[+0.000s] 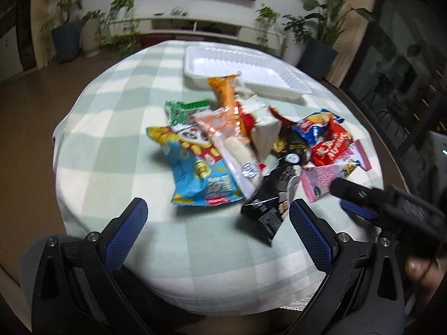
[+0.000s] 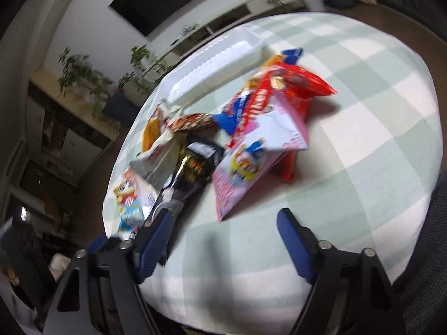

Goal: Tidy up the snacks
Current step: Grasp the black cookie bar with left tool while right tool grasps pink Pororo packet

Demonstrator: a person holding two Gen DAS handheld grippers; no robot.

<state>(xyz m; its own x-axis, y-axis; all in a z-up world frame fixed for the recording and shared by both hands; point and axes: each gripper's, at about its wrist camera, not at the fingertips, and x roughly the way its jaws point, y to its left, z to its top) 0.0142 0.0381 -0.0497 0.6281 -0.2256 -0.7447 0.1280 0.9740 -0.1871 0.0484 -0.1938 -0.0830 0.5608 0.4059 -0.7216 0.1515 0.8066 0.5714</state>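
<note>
My left gripper (image 1: 218, 217) hangs over the near part of a round table covered in a pale green and white checked cloth (image 1: 111, 145), its blue-padded jaws spread wide with nothing between them. Just ahead of the jaws lies a loose heap of snack packets: a light blue and yellow foil bag (image 1: 195, 173) ahead of the left finger, and a glossy black packet with gold print (image 1: 268, 206) whose near corner lies just beside the right fingertip; I cannot tell whether they touch. A long clear-wrapped pale stick snack (image 1: 237, 153) lies across the middle of the heap, with a green packet (image 1: 184, 110) and an orange packet (image 1: 225, 89) farther out. Beyond the heap sits a shallow white plastic tray (image 1: 201, 58), with only the orange packet's far end overlapping its near rim.

My right gripper (image 2: 223, 220) is also parted, though not fully, and holds nothing. A flat pink packet with a cartoon figure (image 2: 251, 164) lies straight ahead, its near corner just in front of the gap. A red packet (image 2: 296, 83) lies partly under the pink one, farther out. The black packet reaches the left fingertip in this view. The picture is blurred.
</note>
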